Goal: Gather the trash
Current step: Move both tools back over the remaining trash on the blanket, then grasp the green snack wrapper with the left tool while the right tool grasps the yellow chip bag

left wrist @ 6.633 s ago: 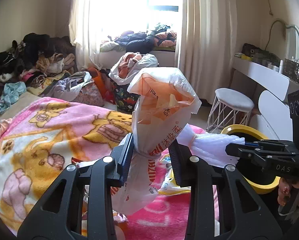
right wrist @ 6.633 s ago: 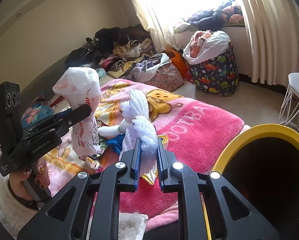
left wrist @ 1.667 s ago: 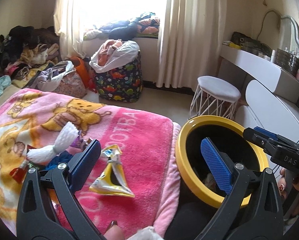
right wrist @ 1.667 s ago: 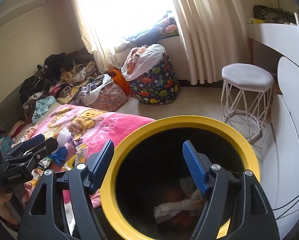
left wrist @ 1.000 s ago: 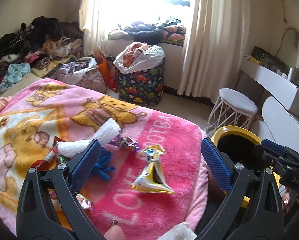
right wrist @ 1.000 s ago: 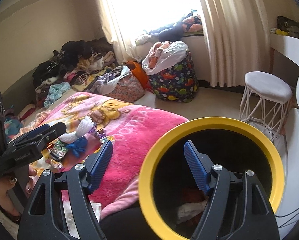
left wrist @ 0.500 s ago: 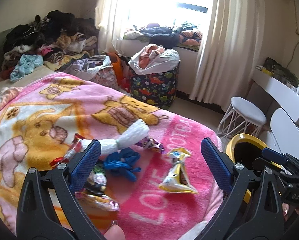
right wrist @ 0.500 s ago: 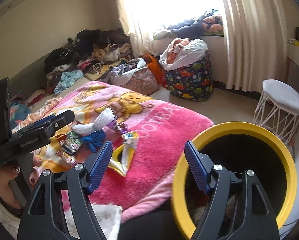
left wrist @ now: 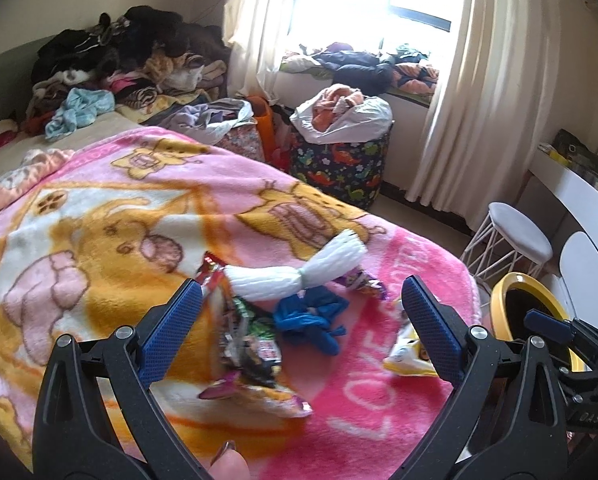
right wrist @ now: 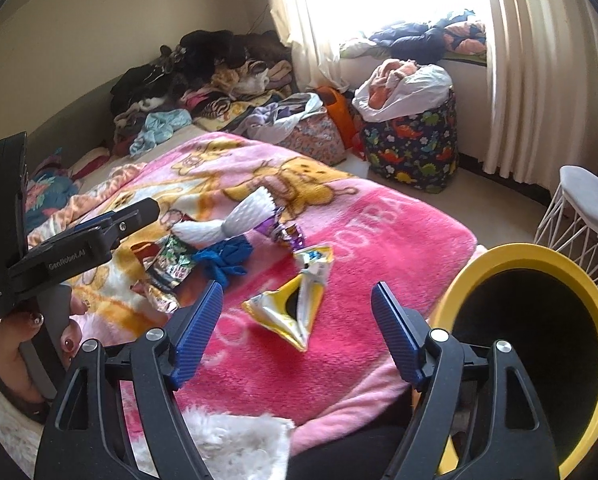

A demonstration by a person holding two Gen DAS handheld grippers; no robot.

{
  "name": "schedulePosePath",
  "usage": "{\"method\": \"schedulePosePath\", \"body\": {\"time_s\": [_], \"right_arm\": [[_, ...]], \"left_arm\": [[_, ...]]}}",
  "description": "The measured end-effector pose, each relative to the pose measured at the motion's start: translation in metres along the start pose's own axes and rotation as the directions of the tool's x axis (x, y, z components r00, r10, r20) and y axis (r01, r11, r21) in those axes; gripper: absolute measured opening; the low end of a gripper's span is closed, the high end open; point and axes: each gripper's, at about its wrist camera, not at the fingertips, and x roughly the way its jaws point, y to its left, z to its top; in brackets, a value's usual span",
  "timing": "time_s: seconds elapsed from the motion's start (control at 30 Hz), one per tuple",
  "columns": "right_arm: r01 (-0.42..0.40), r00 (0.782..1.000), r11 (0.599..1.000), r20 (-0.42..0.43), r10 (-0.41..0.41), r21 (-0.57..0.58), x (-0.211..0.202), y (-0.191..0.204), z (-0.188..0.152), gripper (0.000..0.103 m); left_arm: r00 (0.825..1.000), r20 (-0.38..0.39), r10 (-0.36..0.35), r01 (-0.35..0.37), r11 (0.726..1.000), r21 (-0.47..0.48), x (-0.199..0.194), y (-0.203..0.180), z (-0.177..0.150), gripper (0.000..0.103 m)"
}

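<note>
Trash lies on the pink cartoon blanket: a white foam net, a blue crumpled piece, a purple wrapper, dark snack packets and a yellow wrapper. My left gripper hovers open over the packets and the blue piece. Above the yellow wrapper my right gripper is empty, its jaws opening. The yellow-rimmed black bin stands at the bed's right corner.
A dinosaur-print basket stuffed with clothes stands beyond the bed by the curtain. Clothes are heaped at the far left. A white wire stool and a white desk stand on the right. A white fluffy cloth lies below my right gripper.
Both grippers, which earlier held a plastic bag and a white net, stand empty. Both views have swung left from the bin to the trash on the blanket, and the bin has slid to the right edge.
</note>
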Motion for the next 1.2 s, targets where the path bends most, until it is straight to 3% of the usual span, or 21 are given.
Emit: {"method": "schedulePosePath", "body": {"time_s": [0.07, 0.17, 0.4, 0.63, 0.9, 1.2], "right_arm": [[-0.002, 1.0, 1.0, -0.011, 0.002, -0.005, 0.004, 0.002, -0.002, 0.075], [0.0, 1.0, 1.0, -0.03, -0.001, -0.009, 0.013, 0.005, -0.002, 0.075], [0.012, 0.997, 1.0, -0.074, -0.012, 0.003, 0.033, 0.009, 0.0, 0.075], [0.017, 0.993, 1.0, -0.117, -0.014, 0.022, 0.054, 0.007, 0.0, 0.075], [0.031, 0.984, 0.999, -0.177, -0.025, 0.034, 0.081, 0.006, 0.0, 0.075], [0.027, 0.97, 0.989, -0.243, 0.009, 0.142, 0.117, -0.004, 0.005, 0.075]], "left_arm": [[1.0, -0.008, 0.009, -0.009, 1.0, -0.01, 0.001, 0.006, -0.001, 0.091], [0.999, -0.03, 0.015, -0.016, 1.0, -0.026, 0.003, 0.017, -0.005, 0.081], [0.995, -0.104, -0.008, 0.001, 0.998, -0.06, 0.016, 0.032, -0.017, 0.05], [0.986, -0.168, -0.023, 0.006, 0.995, -0.1, 0.028, 0.04, -0.026, 0.03], [0.98, -0.196, -0.025, 0.008, 0.996, -0.086, 0.035, 0.036, -0.031, 0.025], [0.977, -0.212, -0.001, -0.009, 0.999, -0.043, 0.04, 0.026, -0.033, 0.016]]}}
